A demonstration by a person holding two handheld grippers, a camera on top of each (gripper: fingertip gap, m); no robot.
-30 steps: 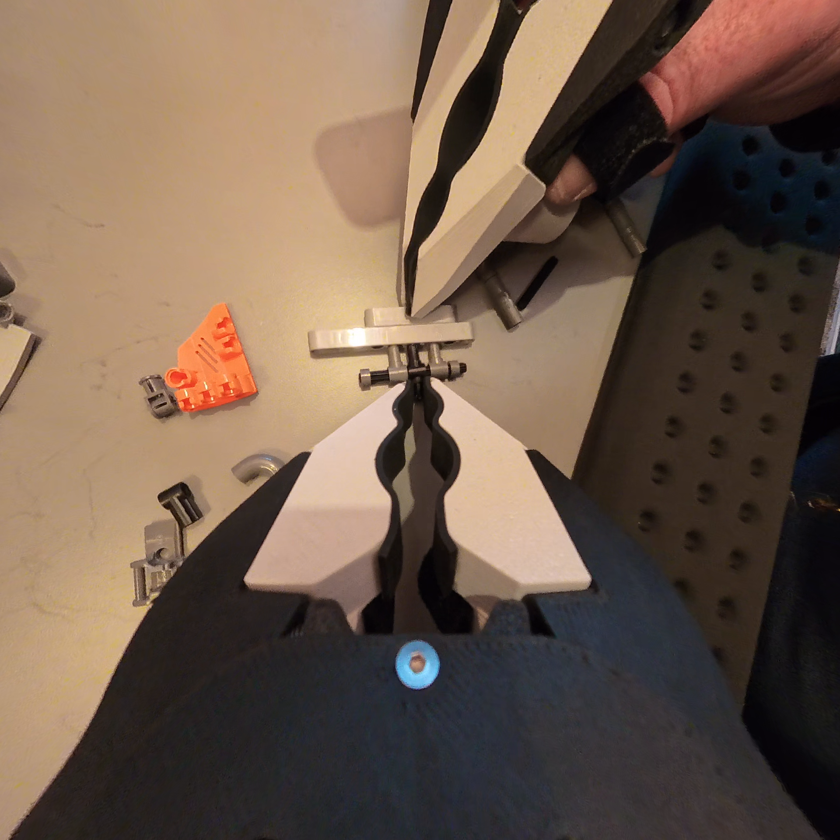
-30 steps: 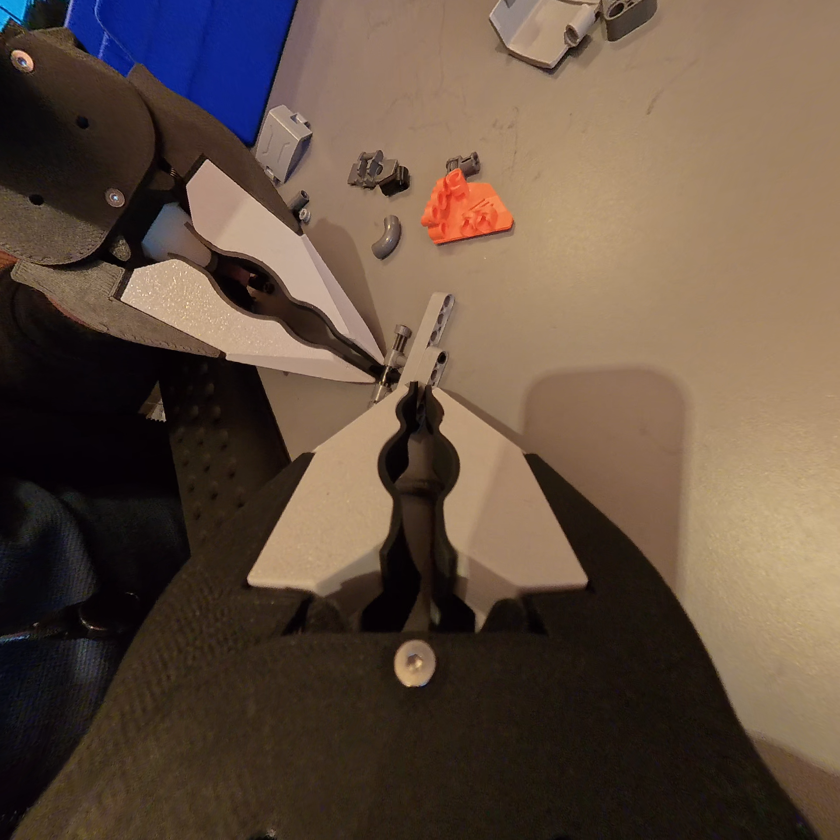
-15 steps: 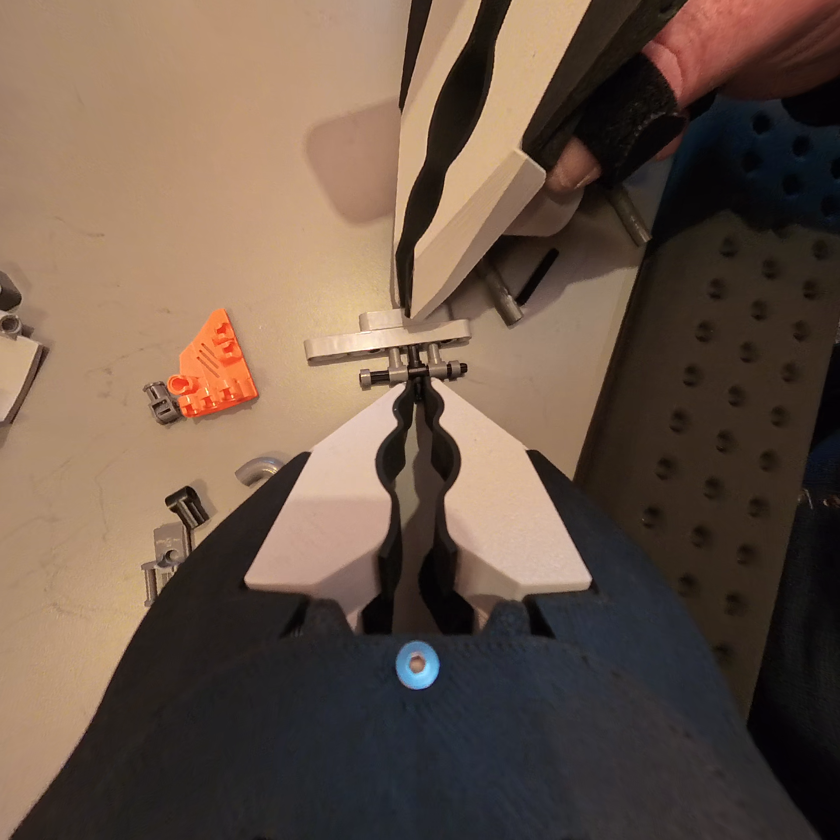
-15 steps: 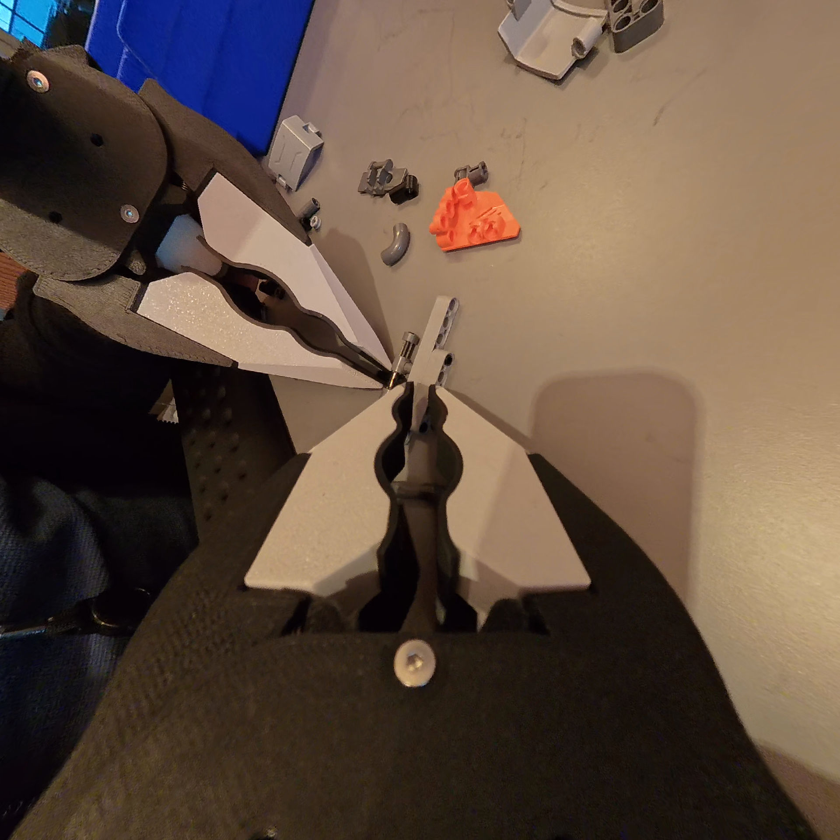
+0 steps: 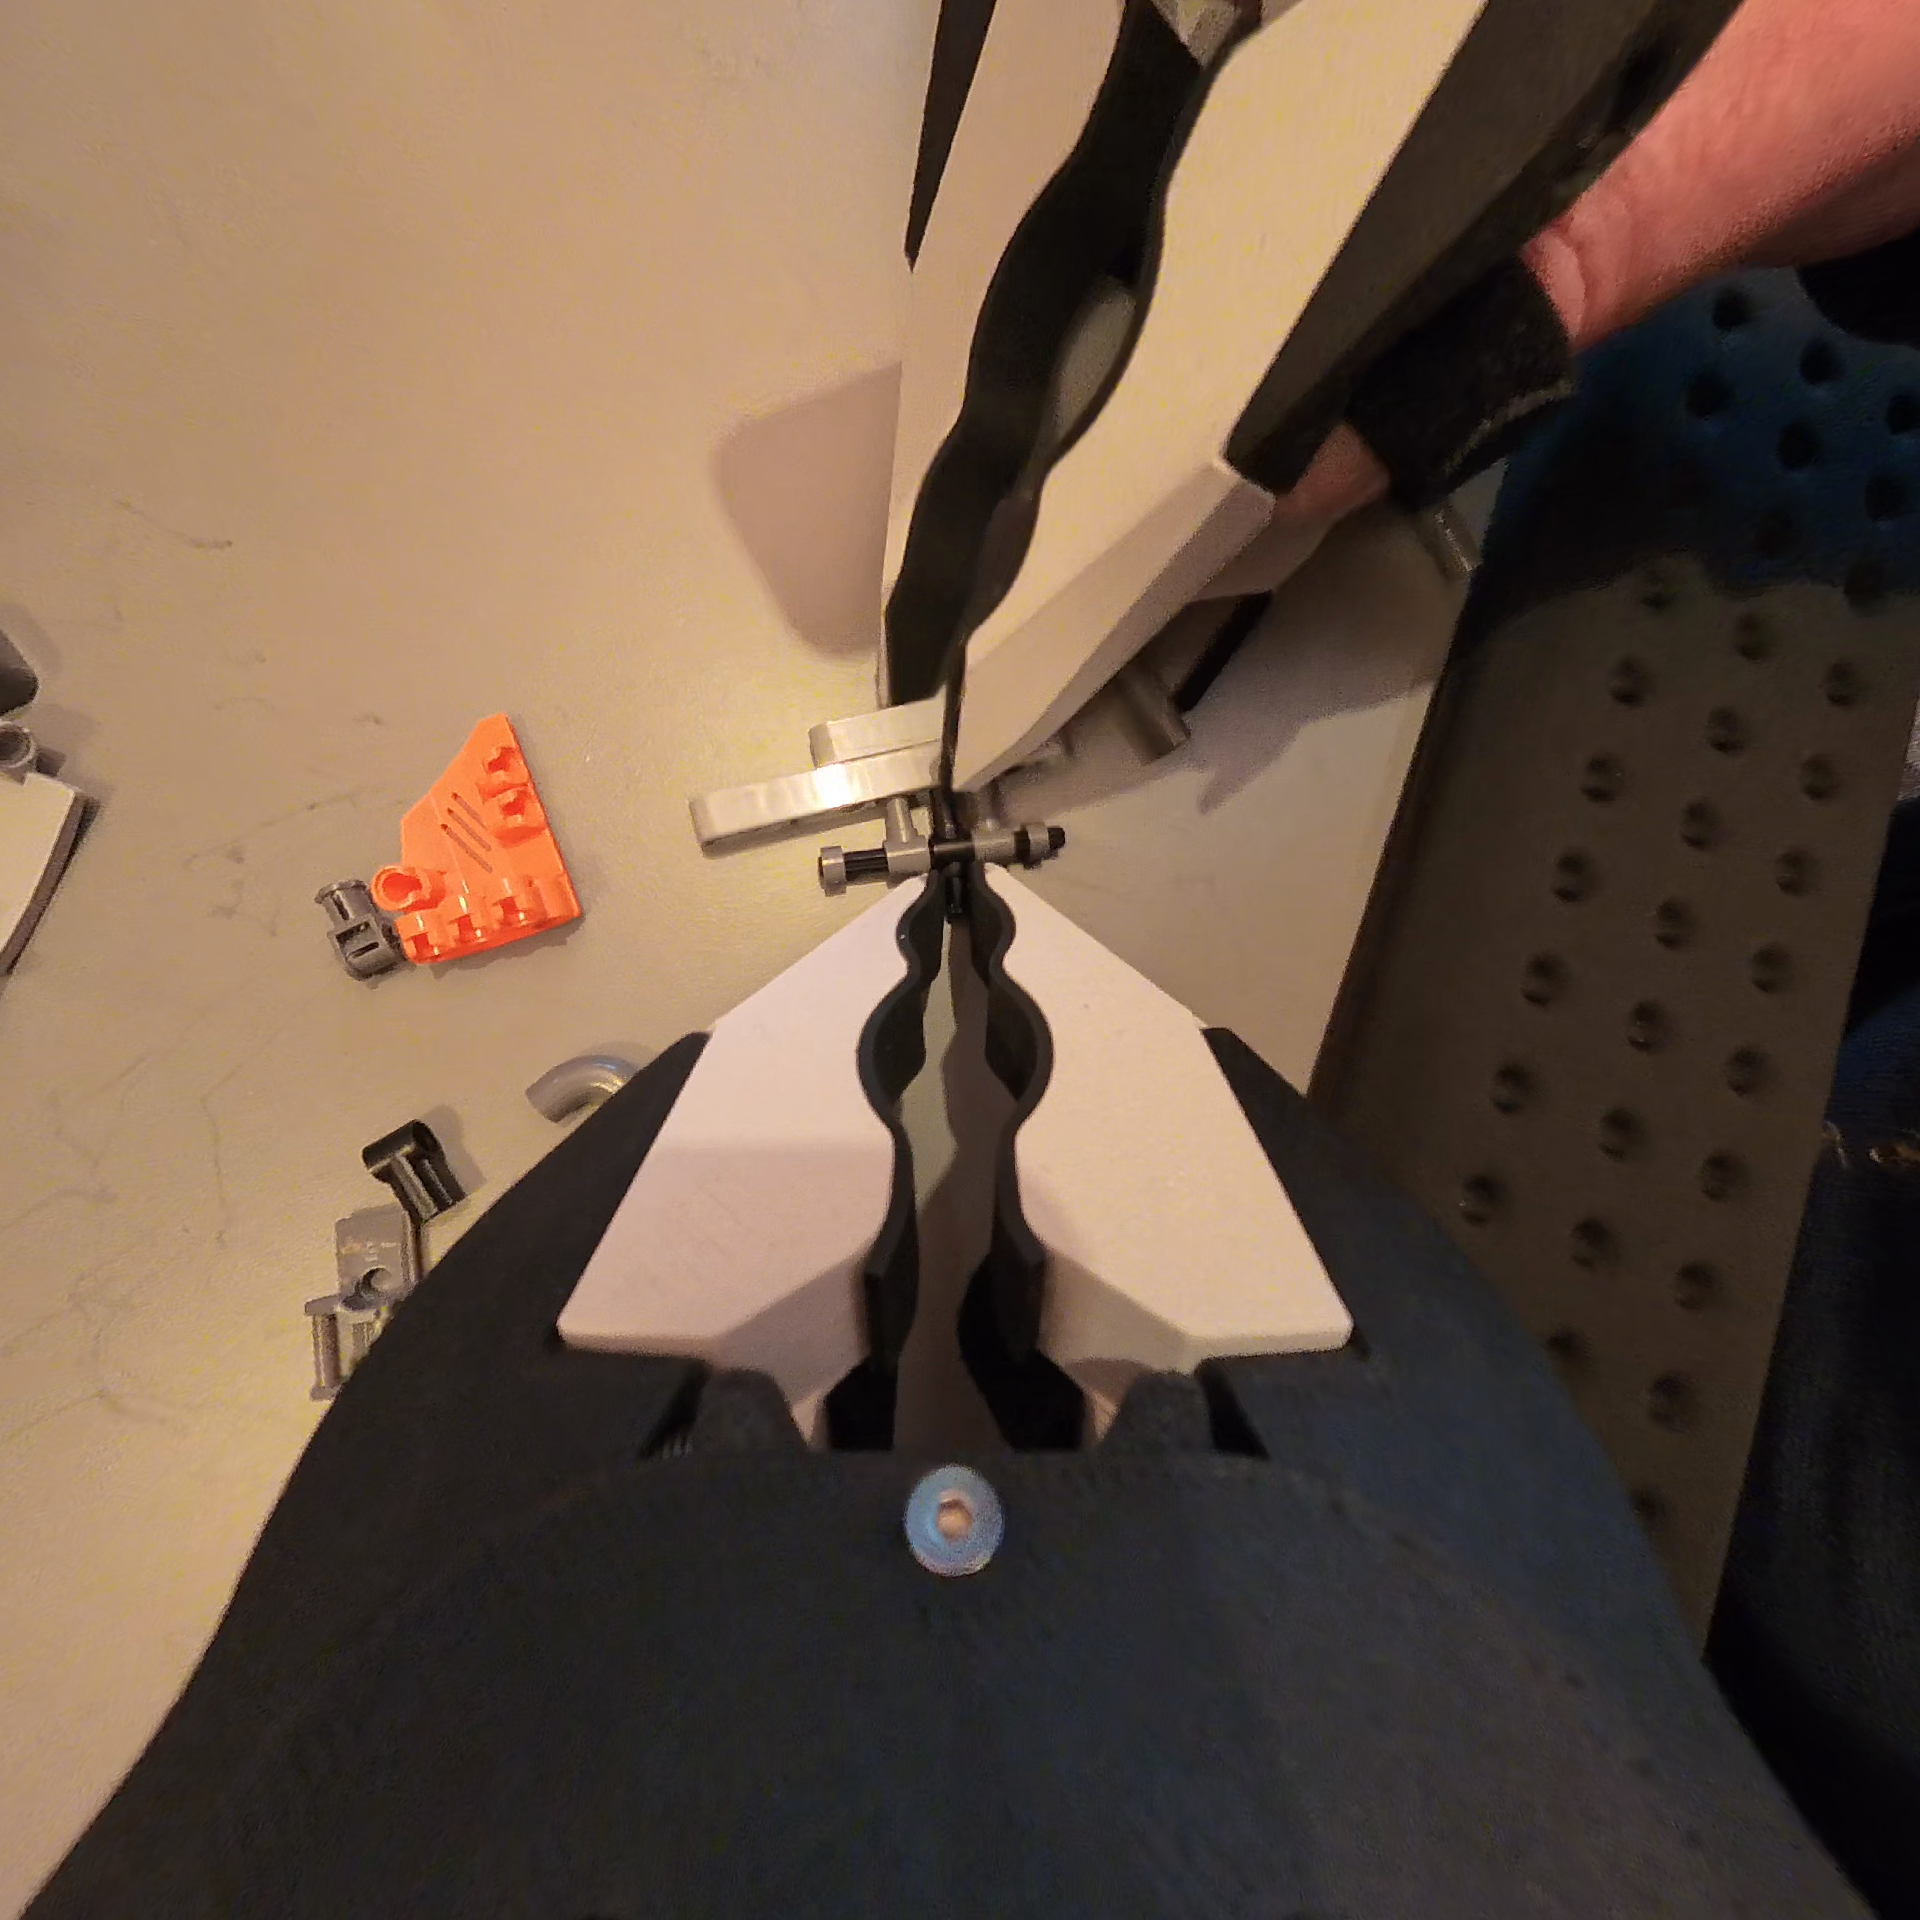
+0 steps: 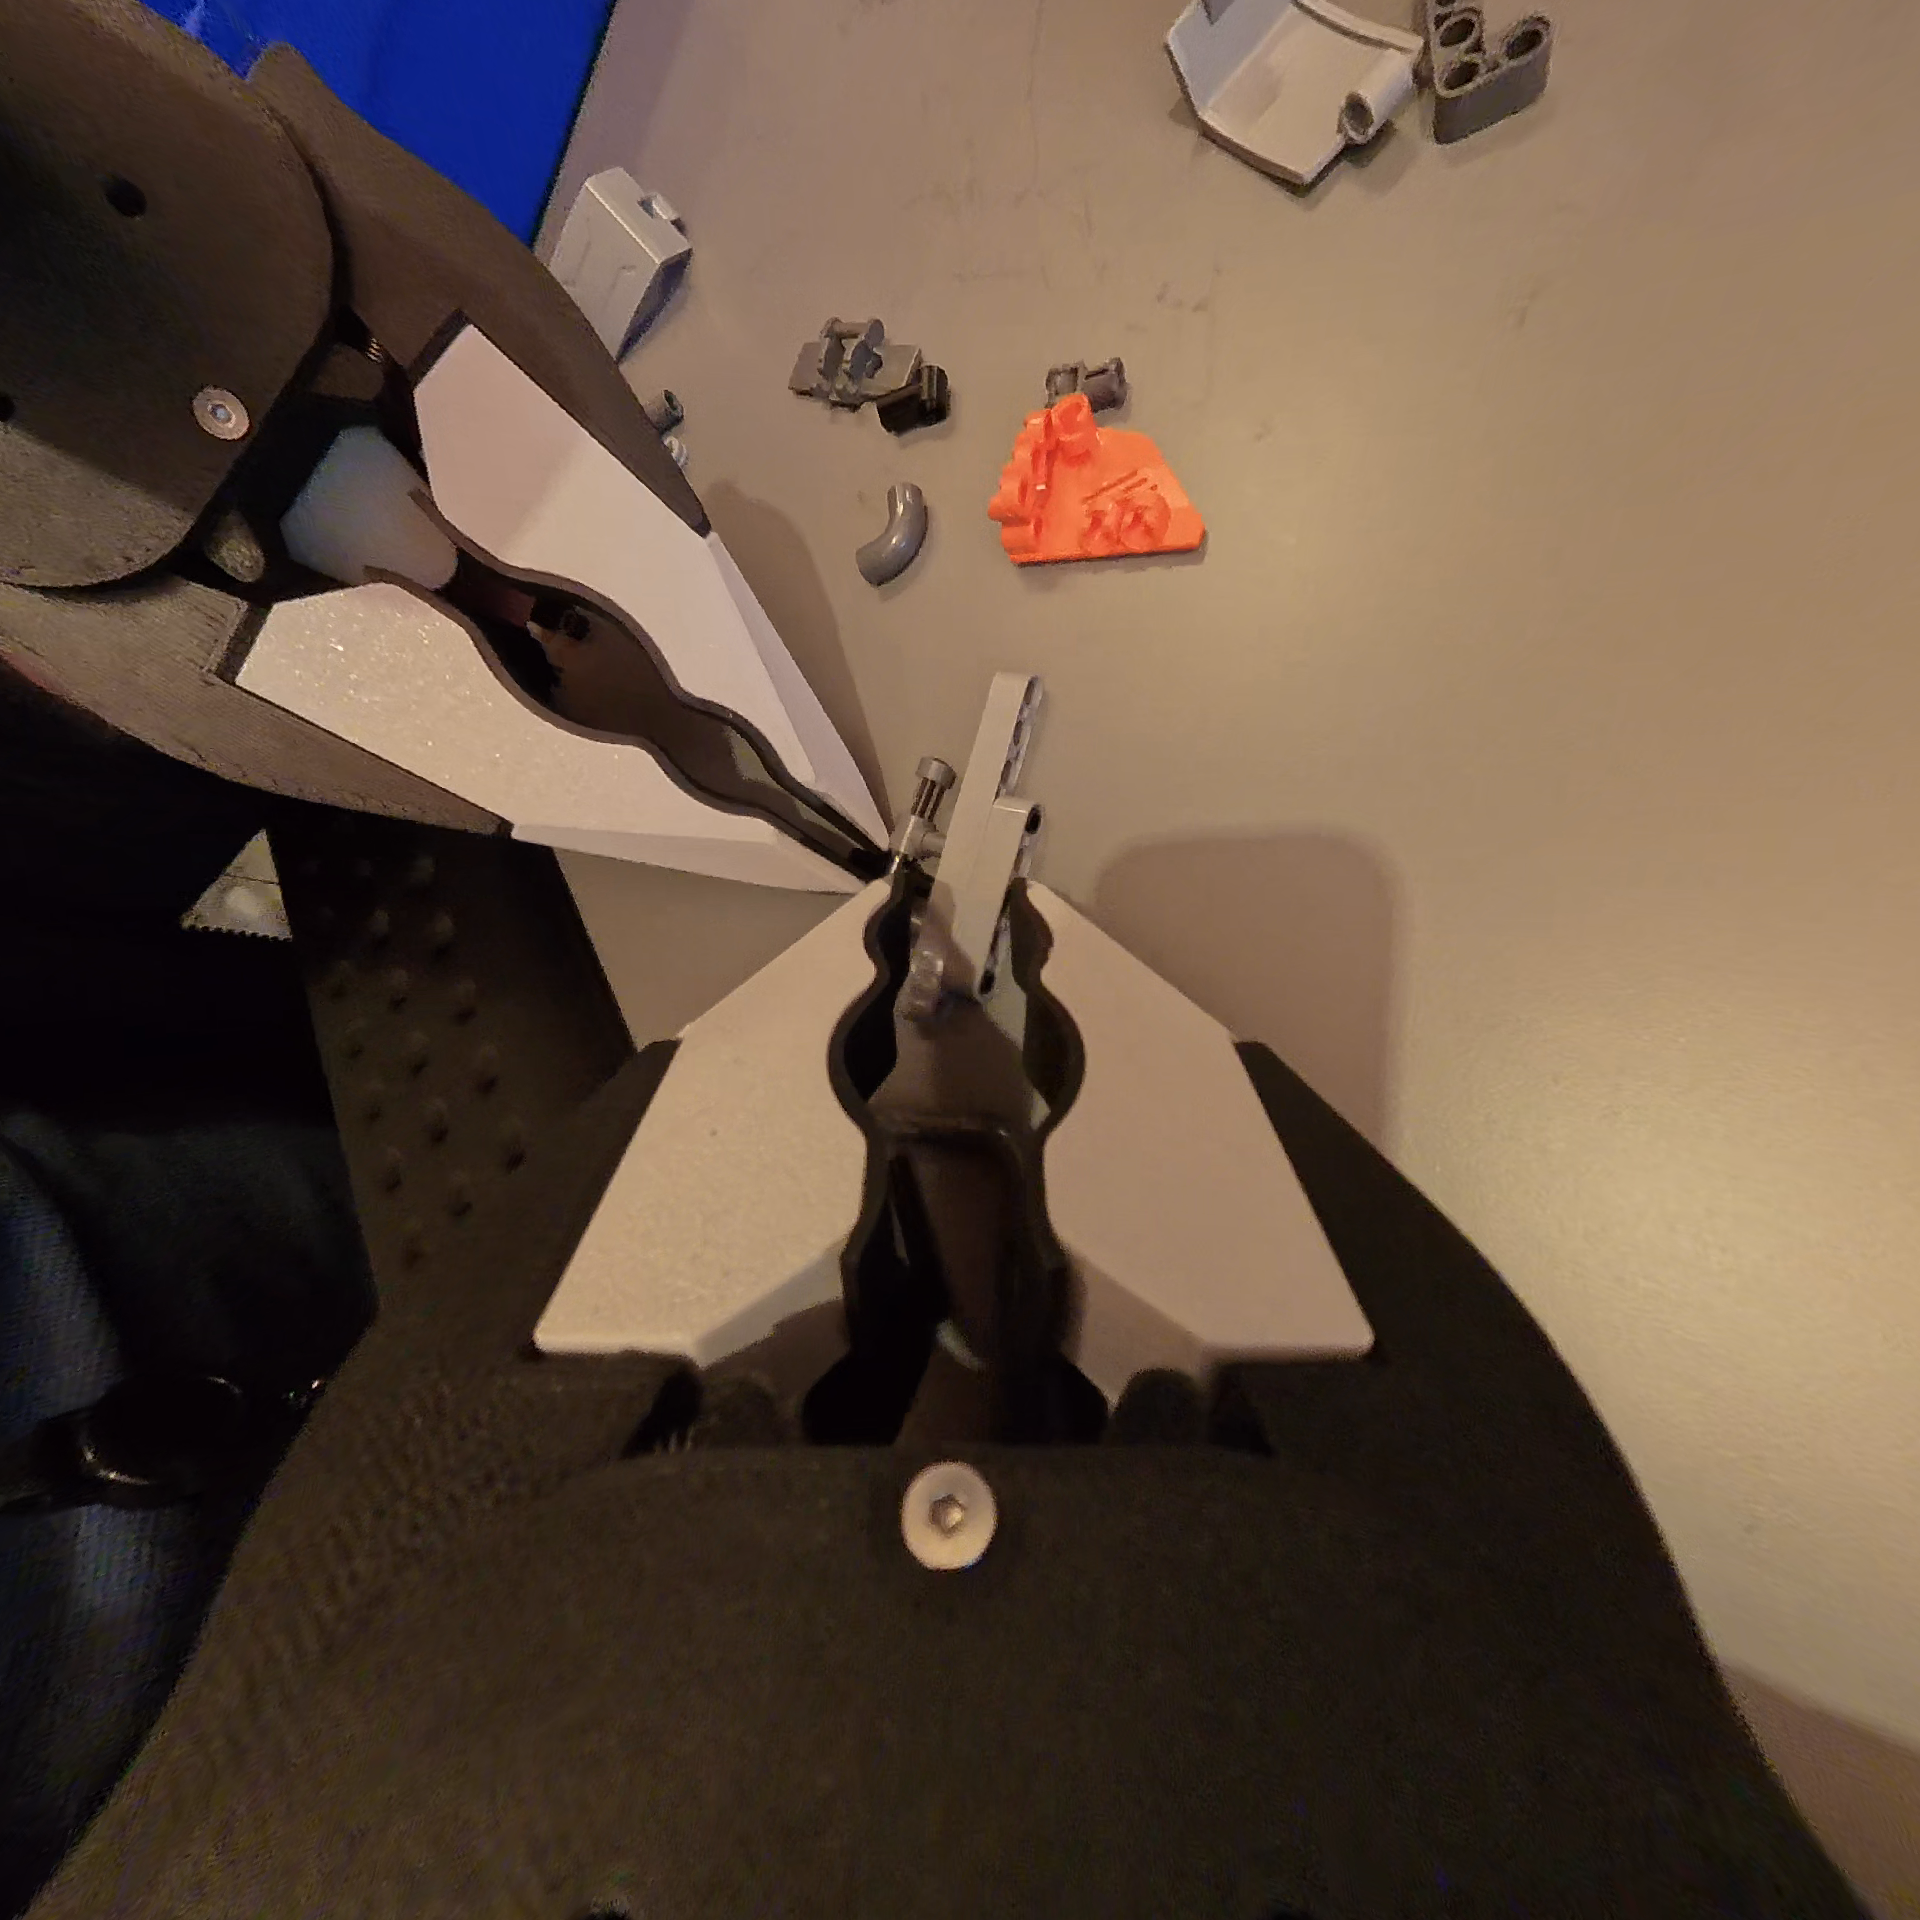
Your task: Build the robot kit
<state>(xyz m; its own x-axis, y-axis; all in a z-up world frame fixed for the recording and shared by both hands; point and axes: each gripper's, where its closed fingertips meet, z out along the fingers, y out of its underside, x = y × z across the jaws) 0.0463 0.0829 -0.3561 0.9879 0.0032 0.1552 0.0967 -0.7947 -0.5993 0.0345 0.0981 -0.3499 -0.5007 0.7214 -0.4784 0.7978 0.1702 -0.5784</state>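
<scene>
My left gripper (image 5: 948, 894) is shut on a thin black axle (image 5: 977, 847) that carries small grey bushes. The axle joins a light grey beam assembly (image 5: 769, 805) held just above the table. My right gripper (image 5: 940, 748) comes down from the upper right, held by a hand, and is shut on that beam. In the right wrist view the right gripper (image 6: 961, 899) has the grey beam (image 6: 1003, 748) deep between its jaws. The left gripper (image 6: 878, 847) comes in from the upper left, its tips on the axle (image 6: 925, 800). The two grippers' tips almost touch.
An orange wedge panel (image 5: 483, 852) (image 6: 1101, 499), a grey elbow (image 6: 894, 535) and small dark connectors (image 5: 410, 1169) lie on the beige table. Grey panel pieces (image 6: 1278, 94) lie at the far side. A dark perforated mat (image 5: 1662, 987) lies along the table edge. A blue bin (image 6: 447, 94) stands beyond. Both grippers' tips are close together, under 4 cm apart.
The right gripper has pushed in towards the left gripper's tips, and the grey beam now sits deeper between its jaws and is slightly tilted. The left gripper still holds the axle.
</scene>
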